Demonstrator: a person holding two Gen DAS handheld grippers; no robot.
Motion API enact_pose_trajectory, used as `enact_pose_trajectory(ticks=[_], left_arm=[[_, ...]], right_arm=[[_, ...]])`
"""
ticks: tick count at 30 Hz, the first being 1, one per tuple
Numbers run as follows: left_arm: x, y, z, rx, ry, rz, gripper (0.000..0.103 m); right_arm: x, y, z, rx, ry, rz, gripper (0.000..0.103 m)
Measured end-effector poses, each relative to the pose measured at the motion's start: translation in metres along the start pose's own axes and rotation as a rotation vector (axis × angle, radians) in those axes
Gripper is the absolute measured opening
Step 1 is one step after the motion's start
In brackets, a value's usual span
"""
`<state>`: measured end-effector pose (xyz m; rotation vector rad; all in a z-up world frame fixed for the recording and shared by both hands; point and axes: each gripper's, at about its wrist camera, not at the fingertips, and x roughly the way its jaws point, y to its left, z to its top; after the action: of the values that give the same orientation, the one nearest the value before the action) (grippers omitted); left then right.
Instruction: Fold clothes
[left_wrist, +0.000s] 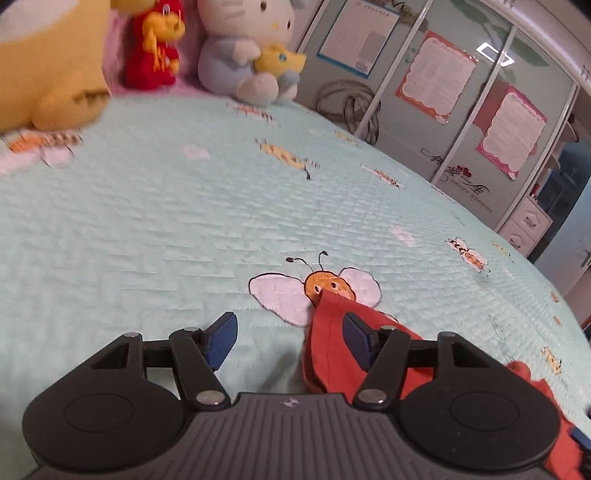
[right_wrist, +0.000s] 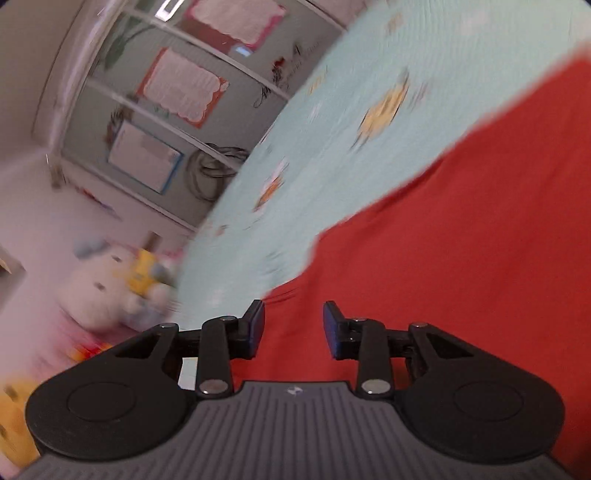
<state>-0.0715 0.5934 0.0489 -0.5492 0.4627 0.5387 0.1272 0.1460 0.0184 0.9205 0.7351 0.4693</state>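
red garment (right_wrist: 461, 240) cut off at frame edge, plush toys (right_wrist: 110, 291) blurred (right wrist view)

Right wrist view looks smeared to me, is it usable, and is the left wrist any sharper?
Right wrist view: heavy motion blur across the bedspread and plush toys; only the right gripper and nearby red garment read clearly. Left wrist view: mostly sharp, the left gripper, red garment and bee print are crisp; the yellow plush at the far left is blurred.

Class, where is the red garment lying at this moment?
In the left wrist view, the red garment lies on the green bedspread, lower right, its corner over a bee print.
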Motion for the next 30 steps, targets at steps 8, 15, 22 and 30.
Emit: enact_pose_trajectory(ticks=[8,15,22,30], left_arm=[[0.06,0.012,0.017,0.002,0.018,-0.118,0.071],[0.074,0.012,0.023,0.058,0.063,-0.251,0.078],[0.085,-0.005,0.017,0.174,0.159,-0.38,0.054],[0.053,-0.036,0.03,0.284,-0.053,-0.256,0.005]], right_arm=[[0.093,-0.008,-0.045,-0.111,-0.1,0.077,0.041],[0.088,-0.014,-0.036,-0.094,-0.077,0.139,0.044],[0.086,-0.012,-0.036,-0.08,-0.071,0.139,0.044],[0.088,-0.018,-0.025,-0.034,-0.072,0.187,0.045]])
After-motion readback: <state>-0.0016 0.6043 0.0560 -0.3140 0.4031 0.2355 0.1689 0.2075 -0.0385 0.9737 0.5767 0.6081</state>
